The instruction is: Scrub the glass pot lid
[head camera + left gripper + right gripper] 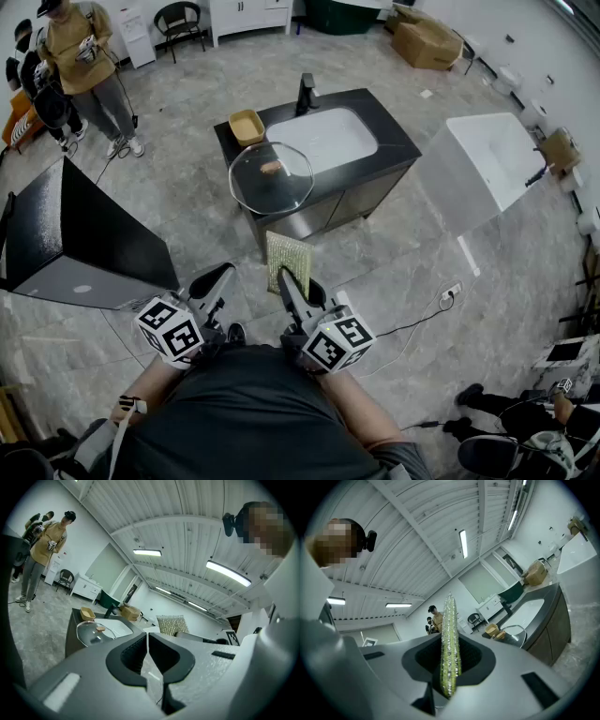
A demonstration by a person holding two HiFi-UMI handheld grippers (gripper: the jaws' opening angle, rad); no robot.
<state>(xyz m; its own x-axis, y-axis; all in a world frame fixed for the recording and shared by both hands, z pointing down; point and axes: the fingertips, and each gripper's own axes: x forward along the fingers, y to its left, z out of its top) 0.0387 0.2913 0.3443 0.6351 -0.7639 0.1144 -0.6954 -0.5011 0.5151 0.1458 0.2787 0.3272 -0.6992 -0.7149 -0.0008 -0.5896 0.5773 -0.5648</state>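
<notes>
Right tongs (449,665) are clamped on a flat yellow-green glittery scouring pad (450,625) (held edge-up). Left tongs (148,654) are closed on nothing. The round clear glass pot lid (271,178) lies on the black counter (398,145), well apart from both.

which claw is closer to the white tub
Right. The right claw, holding a scrub pad, is left of the white tub; the left claw is farther left still.

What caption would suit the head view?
Right hand-held gripper clamps a green scouring pad, facing the glass pot lid on the sink counter.
</notes>
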